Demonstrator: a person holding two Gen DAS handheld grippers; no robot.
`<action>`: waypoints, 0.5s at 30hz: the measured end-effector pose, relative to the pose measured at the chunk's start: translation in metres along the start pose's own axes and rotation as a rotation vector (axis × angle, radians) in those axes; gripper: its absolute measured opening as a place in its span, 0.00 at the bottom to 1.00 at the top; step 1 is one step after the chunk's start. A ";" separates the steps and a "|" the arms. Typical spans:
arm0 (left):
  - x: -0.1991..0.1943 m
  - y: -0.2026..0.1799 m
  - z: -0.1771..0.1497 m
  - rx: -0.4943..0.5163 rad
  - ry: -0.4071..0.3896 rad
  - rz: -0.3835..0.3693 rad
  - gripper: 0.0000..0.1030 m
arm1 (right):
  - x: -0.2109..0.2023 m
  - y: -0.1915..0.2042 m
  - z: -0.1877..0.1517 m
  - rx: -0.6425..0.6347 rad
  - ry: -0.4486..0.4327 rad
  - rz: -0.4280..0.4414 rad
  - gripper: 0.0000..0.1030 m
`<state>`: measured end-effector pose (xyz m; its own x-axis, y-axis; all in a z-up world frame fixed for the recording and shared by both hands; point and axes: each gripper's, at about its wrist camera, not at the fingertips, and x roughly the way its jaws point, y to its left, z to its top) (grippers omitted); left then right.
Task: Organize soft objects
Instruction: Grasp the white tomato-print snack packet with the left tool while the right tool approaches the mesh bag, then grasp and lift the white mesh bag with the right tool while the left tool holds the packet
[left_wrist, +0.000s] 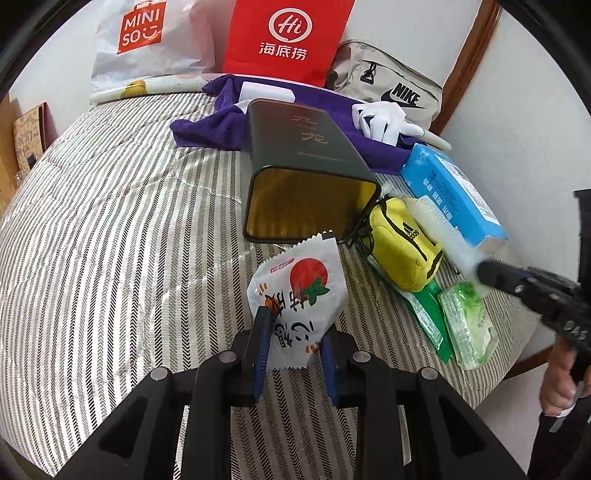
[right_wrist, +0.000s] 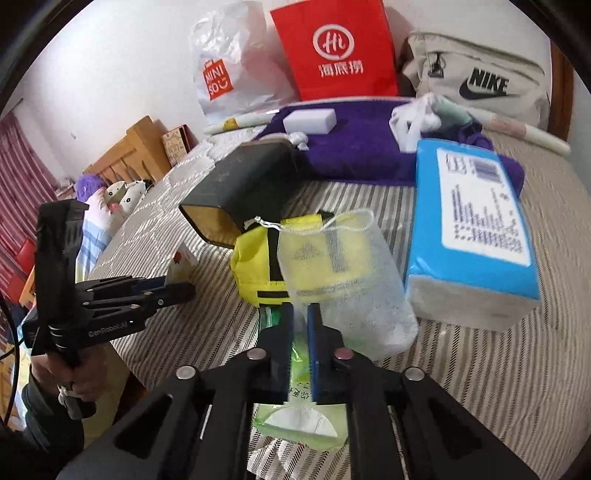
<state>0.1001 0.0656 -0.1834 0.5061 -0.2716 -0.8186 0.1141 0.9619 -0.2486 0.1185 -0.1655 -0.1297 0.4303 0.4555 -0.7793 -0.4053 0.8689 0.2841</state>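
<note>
My left gripper is shut on a white snack sachet with a red tomato print, held upright just in front of a dark tin. The tin lies on its side on the striped quilt, its gold inside facing me. My right gripper is shut on the lower edge of a white mesh drawstring bag, which hangs above a yellow pouch. In the left wrist view the right gripper holds the mesh bag to the right of the tin.
A blue tissue pack lies right of the pouch, and green packets lie near the bed's edge. Behind the tin, a purple towel carries a white sponge and white gloves. Shopping bags and a beige bag line the wall.
</note>
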 end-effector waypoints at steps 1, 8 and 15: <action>0.000 0.000 0.000 0.001 0.002 0.004 0.24 | -0.004 0.001 0.001 -0.005 -0.009 -0.001 0.05; -0.001 -0.004 0.001 -0.004 0.021 0.033 0.24 | -0.057 -0.004 -0.005 -0.025 -0.051 -0.017 0.04; 0.001 -0.013 0.002 0.023 0.036 0.092 0.24 | -0.076 -0.044 -0.039 0.026 0.011 -0.131 0.04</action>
<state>0.1013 0.0533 -0.1799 0.4841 -0.1825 -0.8558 0.0886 0.9832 -0.1596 0.0718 -0.2459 -0.1047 0.4691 0.3357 -0.8168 -0.3253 0.9256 0.1936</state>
